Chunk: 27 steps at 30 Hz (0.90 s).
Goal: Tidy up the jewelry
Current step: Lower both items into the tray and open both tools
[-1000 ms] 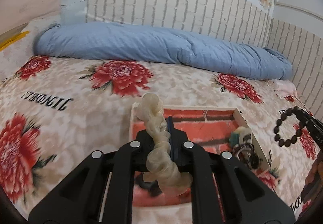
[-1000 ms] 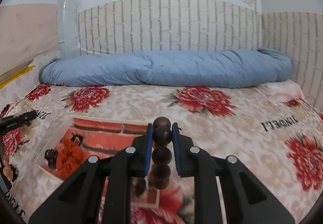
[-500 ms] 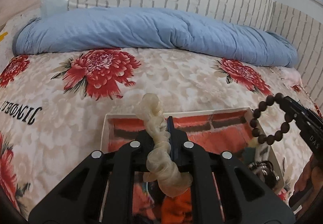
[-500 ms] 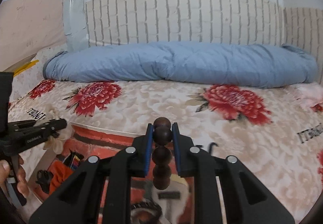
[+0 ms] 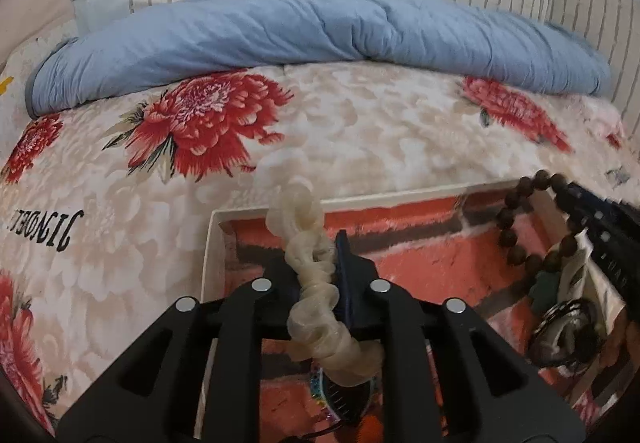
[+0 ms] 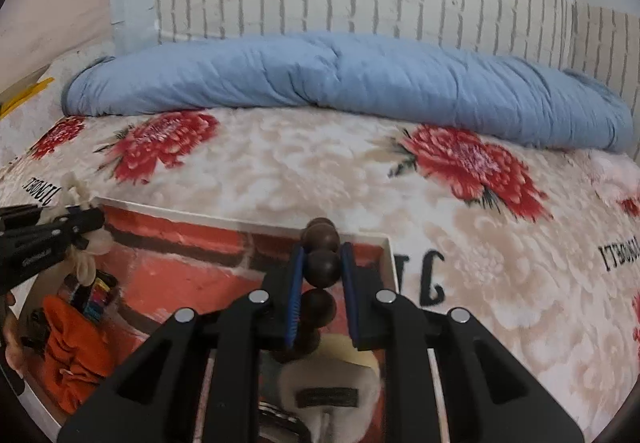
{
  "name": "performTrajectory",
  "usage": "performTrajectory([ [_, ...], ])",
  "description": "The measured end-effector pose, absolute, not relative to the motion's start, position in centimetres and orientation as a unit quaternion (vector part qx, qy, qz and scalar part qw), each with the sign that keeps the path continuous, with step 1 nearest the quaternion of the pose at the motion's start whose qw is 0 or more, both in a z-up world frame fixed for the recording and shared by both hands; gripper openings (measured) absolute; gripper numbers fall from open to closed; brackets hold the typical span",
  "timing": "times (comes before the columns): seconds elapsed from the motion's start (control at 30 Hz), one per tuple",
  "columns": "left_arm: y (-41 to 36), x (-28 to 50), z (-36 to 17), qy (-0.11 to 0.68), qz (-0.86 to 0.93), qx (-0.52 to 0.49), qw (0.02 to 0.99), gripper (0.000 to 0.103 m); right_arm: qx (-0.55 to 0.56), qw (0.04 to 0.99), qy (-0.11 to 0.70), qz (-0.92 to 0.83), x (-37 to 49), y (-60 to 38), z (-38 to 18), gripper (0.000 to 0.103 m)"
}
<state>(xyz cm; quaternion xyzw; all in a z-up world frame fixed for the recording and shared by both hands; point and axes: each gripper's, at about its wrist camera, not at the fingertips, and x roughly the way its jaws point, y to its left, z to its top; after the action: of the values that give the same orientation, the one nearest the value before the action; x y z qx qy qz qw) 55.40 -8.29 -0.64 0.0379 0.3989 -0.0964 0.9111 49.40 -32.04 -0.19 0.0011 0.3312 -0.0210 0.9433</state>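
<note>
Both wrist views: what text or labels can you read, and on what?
"JINOEL" (seen upside down; last letters uncertain): black print on the floral cream-and-red blanket, left in the left wrist view, right in the right wrist view.
Small white lettering on the black right gripper: too blurred.
Pale lettering on the black left gripper: too blurred.
Nothing else readable.

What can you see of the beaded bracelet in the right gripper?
The wooden bead bracelet is a closed loop of round, dark brown, matte beads that look like wood. The right gripper pinches one bead between its blue pads, with another bead above it and more below. From the left wrist view the loop hangs open below the gripper tip, over the right end of the white-rimmed tray, apparently touching nothing else.
</note>
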Motion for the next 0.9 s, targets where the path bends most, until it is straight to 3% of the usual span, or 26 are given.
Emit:
performTrajectory([
  [0.37, -7.7, 55.6, -1.7, 0.433, -0.081, 0.041, 0.897, 0.026, -0.02, 0.928, 0.369, -0.037, 49.9, -32.8, -1.5, 0.019],
  [0.63, -7.9, 55.3, -1.6, 0.432, -0.069, 0.06, 0.897, 0.054, -0.025, 0.921, 0.386, -0.036, 50.0, -32.7, -2.0, 0.022],
  [0.8, -7.8, 55.3, -1.6, 0.436, -0.07, 0.056, 0.895, 0.067, -0.036, 0.919, 0.39, -0.039, 50.1, -32.6, -2.2, 0.023],
  [0.9, -7.7, 55.1, -1.4, 0.436, -0.074, 0.05, 0.896, 0.077, -0.027, 0.919, 0.393, -0.031, 49.9, -32.9, -2.1, 0.03],
])
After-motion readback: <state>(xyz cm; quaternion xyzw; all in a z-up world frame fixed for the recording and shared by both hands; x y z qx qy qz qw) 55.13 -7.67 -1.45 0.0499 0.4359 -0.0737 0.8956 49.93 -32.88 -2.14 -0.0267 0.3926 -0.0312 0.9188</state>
